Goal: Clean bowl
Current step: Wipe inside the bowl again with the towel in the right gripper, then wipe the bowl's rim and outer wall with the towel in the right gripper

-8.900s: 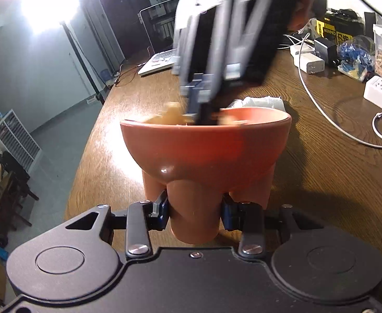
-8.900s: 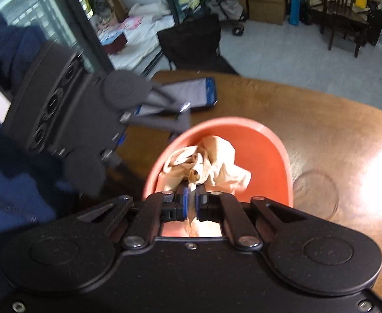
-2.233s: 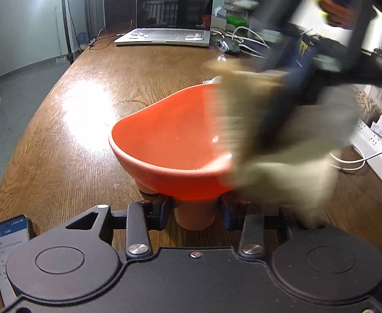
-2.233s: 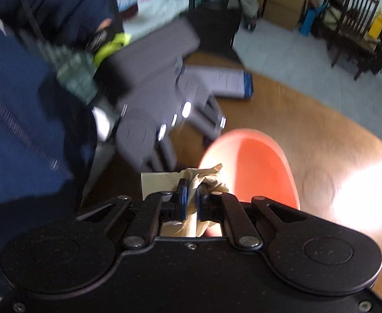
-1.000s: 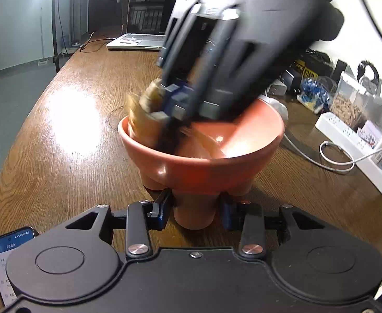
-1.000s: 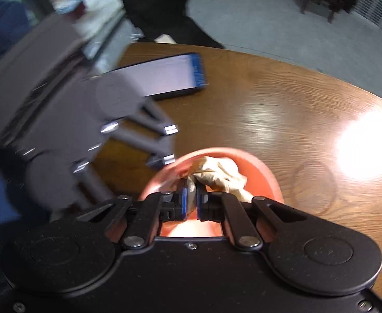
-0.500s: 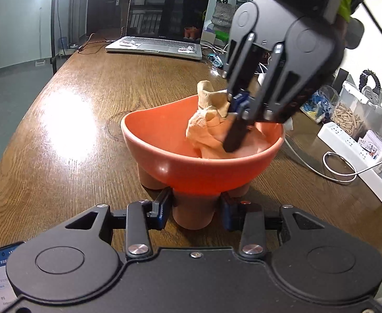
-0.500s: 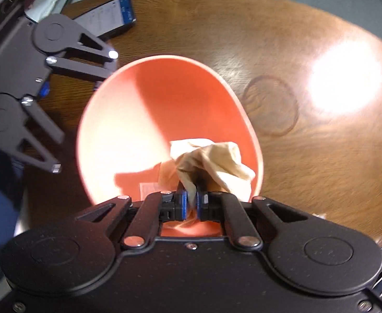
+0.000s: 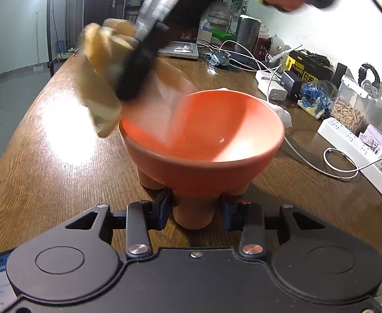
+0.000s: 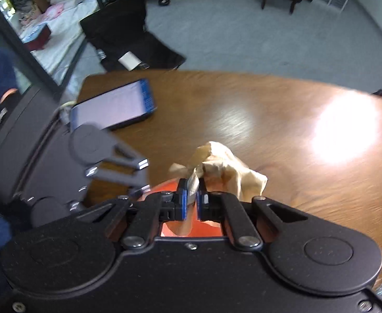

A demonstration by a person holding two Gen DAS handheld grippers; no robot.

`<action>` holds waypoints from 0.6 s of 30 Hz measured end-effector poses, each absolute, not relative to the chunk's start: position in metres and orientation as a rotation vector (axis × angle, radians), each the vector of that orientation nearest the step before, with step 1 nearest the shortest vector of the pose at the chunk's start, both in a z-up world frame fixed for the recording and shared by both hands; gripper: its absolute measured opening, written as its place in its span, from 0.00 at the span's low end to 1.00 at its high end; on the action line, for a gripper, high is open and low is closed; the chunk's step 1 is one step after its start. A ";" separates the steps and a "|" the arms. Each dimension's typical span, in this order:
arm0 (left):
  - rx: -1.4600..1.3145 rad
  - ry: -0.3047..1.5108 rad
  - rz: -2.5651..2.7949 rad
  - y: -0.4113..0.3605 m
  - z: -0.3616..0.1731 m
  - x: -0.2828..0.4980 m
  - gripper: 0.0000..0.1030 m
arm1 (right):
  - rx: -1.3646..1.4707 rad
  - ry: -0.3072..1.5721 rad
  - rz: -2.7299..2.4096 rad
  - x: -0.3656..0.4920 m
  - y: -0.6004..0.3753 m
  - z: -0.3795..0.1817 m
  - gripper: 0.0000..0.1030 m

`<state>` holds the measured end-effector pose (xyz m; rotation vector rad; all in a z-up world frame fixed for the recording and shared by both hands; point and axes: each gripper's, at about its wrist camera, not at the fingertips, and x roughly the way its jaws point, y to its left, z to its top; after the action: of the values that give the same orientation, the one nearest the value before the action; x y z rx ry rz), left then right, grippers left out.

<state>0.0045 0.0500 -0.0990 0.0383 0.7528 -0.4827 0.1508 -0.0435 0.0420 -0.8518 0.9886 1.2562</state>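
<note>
An orange footed bowl (image 9: 204, 140) stands on the wooden table (image 9: 47, 172). My left gripper (image 9: 195, 208) is shut on the bowl's front foot. My right gripper (image 10: 191, 200) is shut on a crumpled beige cloth (image 10: 225, 172). In the left wrist view the right gripper (image 9: 138, 70) and the cloth (image 9: 102, 78) are blurred, above the bowl's far left rim. A sliver of the orange bowl (image 10: 165, 185) shows under the right gripper's fingers. The bowl's inside looks bare.
A phone (image 10: 112, 107) lies on the table near the left gripper. A laptop (image 9: 180, 48), cables, a power strip (image 9: 358, 148), chargers and small containers crowd the table's right and far side. A crumpled white tissue (image 9: 282, 112) lies behind the bowl.
My right gripper has lifted the cloth out of the bowl and swung it up over the far left rim. The left gripper still holds the bowl's foot.
</note>
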 end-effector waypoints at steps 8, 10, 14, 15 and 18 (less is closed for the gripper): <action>-0.009 0.764 -0.466 0.053 -0.096 0.008 0.37 | -1.050 1.143 1.125 0.212 -0.051 -0.026 0.07; -0.027 0.763 -0.467 0.055 -0.095 0.009 0.37 | -1.063 1.195 1.082 0.217 -0.074 -0.032 0.07; -0.032 0.759 -0.474 0.058 -0.093 0.011 0.37 | -1.113 1.286 1.046 0.204 -0.116 -0.031 0.07; -0.028 0.758 -0.477 0.058 -0.093 0.011 0.37 | -1.127 1.304 1.051 0.196 -0.124 -0.029 0.07; -0.016 0.759 -0.486 0.056 -0.095 0.011 0.37 | -1.169 1.319 1.116 0.164 -0.135 -0.017 0.07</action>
<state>0.0112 0.0557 -0.0948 -0.0155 0.7591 -0.4863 0.1635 -0.1351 -0.0170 -1.1689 1.3189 1.1161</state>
